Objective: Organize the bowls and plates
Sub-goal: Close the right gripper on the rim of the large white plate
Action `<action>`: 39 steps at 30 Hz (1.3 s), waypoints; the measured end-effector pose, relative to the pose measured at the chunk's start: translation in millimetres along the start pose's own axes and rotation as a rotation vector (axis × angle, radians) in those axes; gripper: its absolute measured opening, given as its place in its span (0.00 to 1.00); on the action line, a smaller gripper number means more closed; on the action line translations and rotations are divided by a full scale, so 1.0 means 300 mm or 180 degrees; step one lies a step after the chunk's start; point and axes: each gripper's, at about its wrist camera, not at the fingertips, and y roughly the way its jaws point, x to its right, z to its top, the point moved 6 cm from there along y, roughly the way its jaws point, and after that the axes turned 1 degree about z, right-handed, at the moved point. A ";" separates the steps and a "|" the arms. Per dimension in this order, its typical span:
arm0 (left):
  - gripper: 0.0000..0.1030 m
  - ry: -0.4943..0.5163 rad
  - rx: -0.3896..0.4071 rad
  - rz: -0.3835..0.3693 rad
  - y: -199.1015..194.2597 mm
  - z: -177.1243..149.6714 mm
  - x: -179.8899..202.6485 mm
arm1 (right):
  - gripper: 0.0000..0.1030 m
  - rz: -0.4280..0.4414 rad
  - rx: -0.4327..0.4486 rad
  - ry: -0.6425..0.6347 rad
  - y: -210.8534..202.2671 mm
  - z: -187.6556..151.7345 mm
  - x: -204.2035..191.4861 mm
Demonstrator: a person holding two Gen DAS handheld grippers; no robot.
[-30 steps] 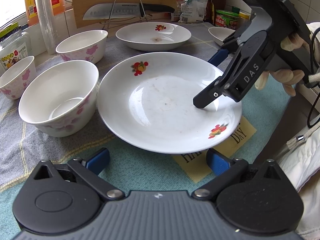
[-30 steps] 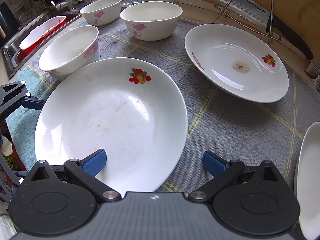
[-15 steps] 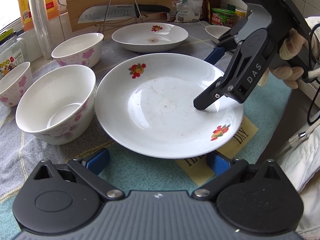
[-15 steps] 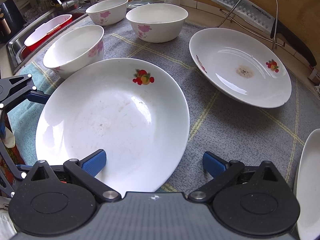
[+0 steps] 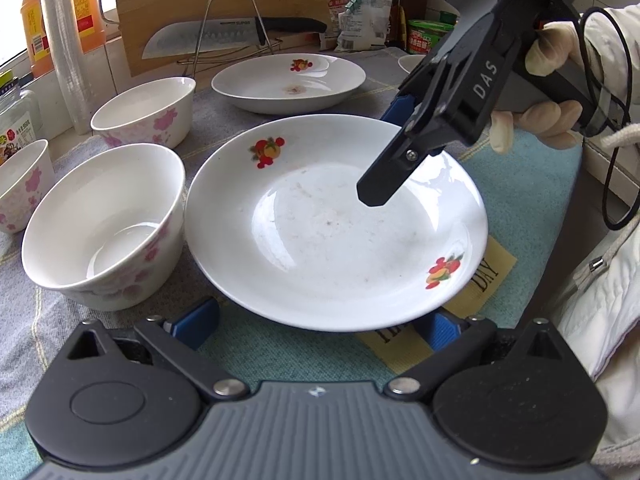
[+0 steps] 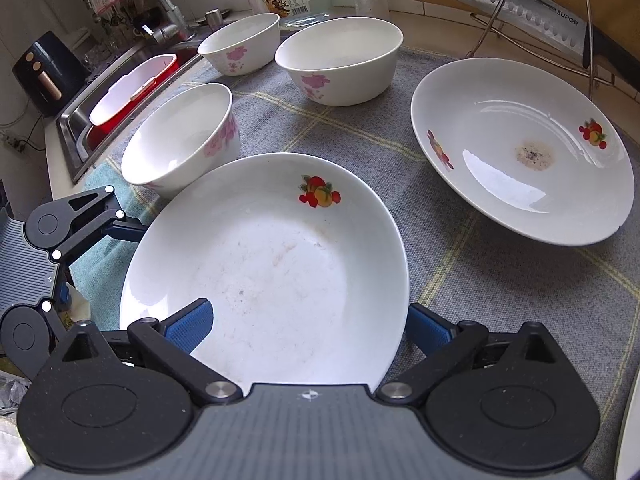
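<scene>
The right gripper (image 6: 308, 316) is held wide open, with the rim of the near plate (image 6: 280, 272) taken between its jaws: one finger lies over the plate's inside, the other is set at or under its edge. Nothing is clamped yet. Since half a second ago the gripper has been pushed further onto the rim. In the left wrist view the plate's near edge now appears raised, enough to cover part of the left gripper's finger, though a shift of the camera cannot be ruled out. It is judged that the plate is being levered up for a grasp and that the jaws must close before it can be carried.

The left gripper (image 5: 322, 320) is likewise wide open and empty, held just in front of the plate.

The plate sits on the cloth (image 6: 500, 280) covering the counter. A bowl (image 6: 180, 140) stands just beside its left edge and could be knocked if the plate is swung that way. A second plate (image 6: 520, 152), with a brown stain at its centre, lies beyond to the right and is the likely stacking place. Two more bowls (image 6: 340, 60) stand further back, and the edge of a third plate (image 6: 630, 420) shows at the far right.
</scene>
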 end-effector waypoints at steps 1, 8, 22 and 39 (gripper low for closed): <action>0.99 0.0006 0.0003 -0.0006 0.001 0.000 0.000 | 1.00 0.0045 -0.0005 0.0023 0.000 0.004 0.005; 0.99 0.0044 0.0025 -0.0035 -0.003 -0.004 0.004 | 1.00 0.0178 0.0011 0.0096 0.010 0.024 0.010; 0.98 0.0165 0.0106 -0.0080 -0.011 0.001 0.011 | 1.00 0.0550 -0.0077 0.0330 -0.002 0.033 0.025; 0.96 0.0445 0.0140 -0.0092 -0.022 0.012 0.007 | 0.94 0.0574 -0.0260 0.0385 -0.009 0.037 0.047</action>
